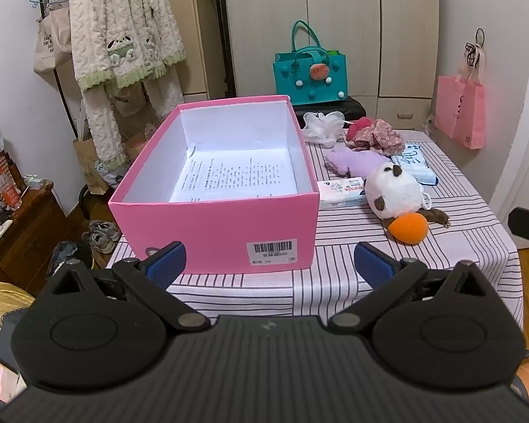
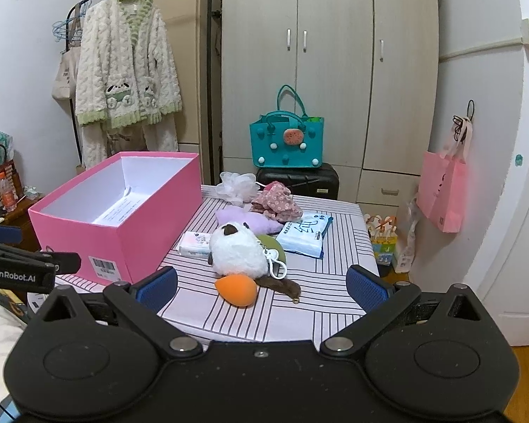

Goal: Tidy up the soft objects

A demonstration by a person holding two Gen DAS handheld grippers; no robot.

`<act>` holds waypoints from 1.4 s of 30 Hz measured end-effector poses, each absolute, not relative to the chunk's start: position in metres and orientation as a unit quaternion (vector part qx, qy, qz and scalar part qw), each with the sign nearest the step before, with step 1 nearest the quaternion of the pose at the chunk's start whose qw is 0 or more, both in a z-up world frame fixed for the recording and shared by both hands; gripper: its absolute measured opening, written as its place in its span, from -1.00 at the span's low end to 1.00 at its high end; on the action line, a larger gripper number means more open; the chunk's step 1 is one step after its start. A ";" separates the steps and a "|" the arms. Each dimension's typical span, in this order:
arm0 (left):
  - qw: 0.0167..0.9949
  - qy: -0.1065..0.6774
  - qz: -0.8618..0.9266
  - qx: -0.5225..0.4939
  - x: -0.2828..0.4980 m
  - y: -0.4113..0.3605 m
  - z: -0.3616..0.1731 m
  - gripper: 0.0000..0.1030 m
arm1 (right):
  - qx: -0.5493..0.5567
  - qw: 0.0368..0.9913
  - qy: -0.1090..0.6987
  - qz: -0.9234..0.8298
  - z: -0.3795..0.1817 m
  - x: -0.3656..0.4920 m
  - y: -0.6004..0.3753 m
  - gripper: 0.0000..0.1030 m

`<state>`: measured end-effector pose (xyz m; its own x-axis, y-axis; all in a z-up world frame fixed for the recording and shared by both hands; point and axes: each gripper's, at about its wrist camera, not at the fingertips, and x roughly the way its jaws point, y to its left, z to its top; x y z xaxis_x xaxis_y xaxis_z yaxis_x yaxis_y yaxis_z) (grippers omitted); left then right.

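A pink box (image 1: pixel 211 232) (image 2: pixel 123 236) stands open on the striped table, holding only a printed sheet (image 1: pixel 236 176). To its right lie a white plush toy (image 1: pixel 393 188) (image 2: pixel 238 250), an orange sponge (image 1: pixel 409 228) (image 2: pixel 238 290), a purple cloth (image 1: pixel 356 162) (image 2: pixel 243 220), a floral fabric piece (image 1: pixel 377 135) (image 2: pixel 278 202) and a white mesh puff (image 1: pixel 322 125) (image 2: pixel 236 183). My left gripper (image 1: pixel 269 262) is open in front of the box's near wall. Open too, my right gripper (image 2: pixel 261 287) hovers just short of the sponge and plush.
Tissue packs (image 1: pixel 340 192) (image 2: pixel 305 234) lie among the soft items. A teal bag (image 2: pixel 287 141) sits on a black case behind the table. A fluffy robe (image 2: pixel 127 70) hangs at left; a pink bag (image 2: pixel 442 190) hangs at right. The table's front edge (image 1: pixel 299 303) is close.
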<state>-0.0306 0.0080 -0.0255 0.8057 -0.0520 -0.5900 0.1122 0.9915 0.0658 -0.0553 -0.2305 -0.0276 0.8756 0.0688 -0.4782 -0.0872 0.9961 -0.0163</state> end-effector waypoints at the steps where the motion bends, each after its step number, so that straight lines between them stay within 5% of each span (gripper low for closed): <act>1: 0.949 0.307 -0.044 0.047 -0.031 0.008 -0.027 1.00 | -0.020 0.969 0.244 0.041 -0.028 -0.056 -0.230 1.00; 21: 0.975 0.216 -0.051 0.032 -0.045 0.011 -0.051 1.00 | -0.004 0.983 0.180 0.042 -0.056 -0.072 -0.239 1.00; 42: 0.973 0.228 -0.038 0.024 -0.043 0.009 -0.053 1.00 | -0.004 0.983 0.135 0.125 -0.068 -0.067 -0.275 1.00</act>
